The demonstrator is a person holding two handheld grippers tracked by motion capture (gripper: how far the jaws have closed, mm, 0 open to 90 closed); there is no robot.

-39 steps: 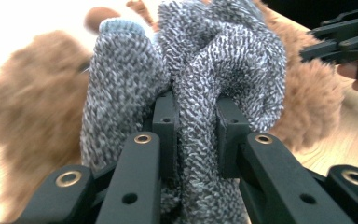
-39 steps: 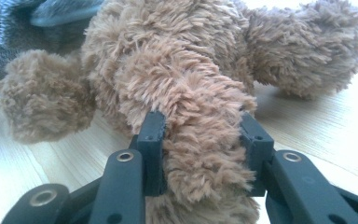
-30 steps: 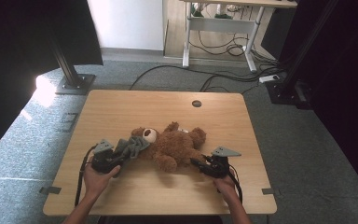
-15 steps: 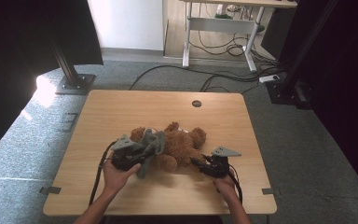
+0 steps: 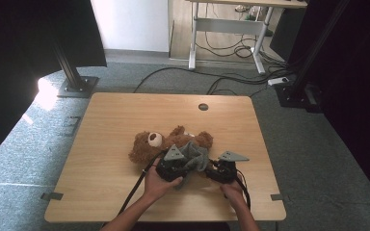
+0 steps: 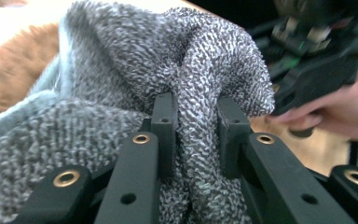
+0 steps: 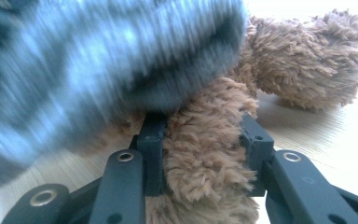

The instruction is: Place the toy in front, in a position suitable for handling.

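Left gripper (image 6: 196,126) pinches grey cloth (image 6: 168,65); right gripper (image 7: 200,149) clamps teddy bear (image 7: 205,158).

In the right gripper view we see the grey knitted cloth (image 7: 98,60) smeared by blur, its weave unreadable. From the high view the cloth (image 5: 195,156) covers the teddy bear (image 5: 147,144) from the chest down, and we cannot make out either gripper's jaws there.
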